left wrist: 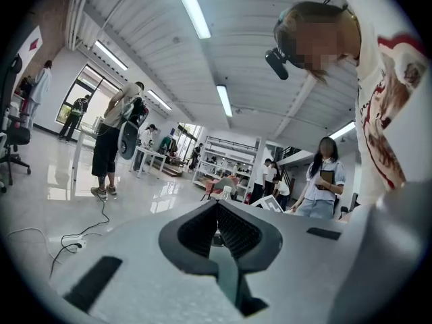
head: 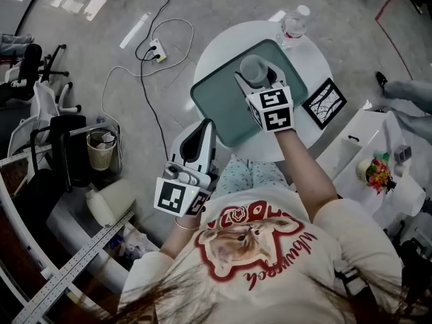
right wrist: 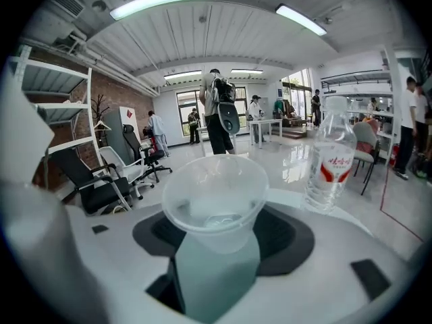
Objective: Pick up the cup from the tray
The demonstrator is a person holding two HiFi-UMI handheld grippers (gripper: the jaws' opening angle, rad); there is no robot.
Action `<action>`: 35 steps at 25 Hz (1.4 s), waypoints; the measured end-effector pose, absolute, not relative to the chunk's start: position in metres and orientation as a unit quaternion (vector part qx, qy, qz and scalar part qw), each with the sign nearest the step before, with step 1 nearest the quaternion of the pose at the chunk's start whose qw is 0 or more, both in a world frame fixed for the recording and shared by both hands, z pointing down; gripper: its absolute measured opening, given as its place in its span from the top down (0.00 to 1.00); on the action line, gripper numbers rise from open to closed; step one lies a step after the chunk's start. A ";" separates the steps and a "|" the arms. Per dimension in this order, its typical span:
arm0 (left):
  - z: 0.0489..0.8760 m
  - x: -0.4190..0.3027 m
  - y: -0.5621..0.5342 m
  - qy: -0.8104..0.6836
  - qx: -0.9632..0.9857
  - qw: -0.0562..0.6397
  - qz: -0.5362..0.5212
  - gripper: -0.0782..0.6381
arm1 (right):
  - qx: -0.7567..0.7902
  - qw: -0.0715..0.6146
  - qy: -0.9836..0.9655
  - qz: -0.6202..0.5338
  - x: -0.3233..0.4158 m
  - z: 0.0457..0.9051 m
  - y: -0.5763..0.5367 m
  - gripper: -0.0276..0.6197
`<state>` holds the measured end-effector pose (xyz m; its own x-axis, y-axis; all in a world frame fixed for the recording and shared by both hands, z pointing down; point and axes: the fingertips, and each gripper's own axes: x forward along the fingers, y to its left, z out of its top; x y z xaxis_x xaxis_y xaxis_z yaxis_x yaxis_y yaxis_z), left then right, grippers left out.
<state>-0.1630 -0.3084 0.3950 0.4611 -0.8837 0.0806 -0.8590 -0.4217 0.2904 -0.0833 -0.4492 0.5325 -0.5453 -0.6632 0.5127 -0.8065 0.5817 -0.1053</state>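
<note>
A water bottle (head: 294, 24) stands at the far edge of the round white table (head: 317, 65), a black-framed card (head: 324, 103) lies nearby, and a power strip (head: 156, 50) lies on the floor.

Right tongs (head: 260, 81) at upper centre, arm outstretched, clamp the cup (head: 254, 67); left tongs (head: 204, 130), lower left, closed and empty.

Left gripper (left wrist: 217, 205), jaws together

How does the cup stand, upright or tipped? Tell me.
Upright. The cup has its open rim up and its base down toward the tray; the right gripper is shut on its sides.
</note>
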 end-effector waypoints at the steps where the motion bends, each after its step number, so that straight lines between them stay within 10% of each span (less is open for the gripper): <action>1: 0.393 -0.159 -0.309 -0.513 0.845 0.145 -0.043 0.87 | 0.428 0.211 -0.863 0.168 -0.080 0.526 -0.447 0.49; 35: 0.337 -0.039 -0.331 -0.410 0.907 0.081 -0.055 0.87 | 0.485 0.151 -0.852 0.127 0.036 0.389 -0.376 0.49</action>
<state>-0.0392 -0.3314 0.3374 0.6576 -0.7526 -0.0323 -0.7349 -0.6504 0.1922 0.0362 -0.3764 0.3891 -0.4849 -0.7876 0.3802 -0.8642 0.4983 -0.0699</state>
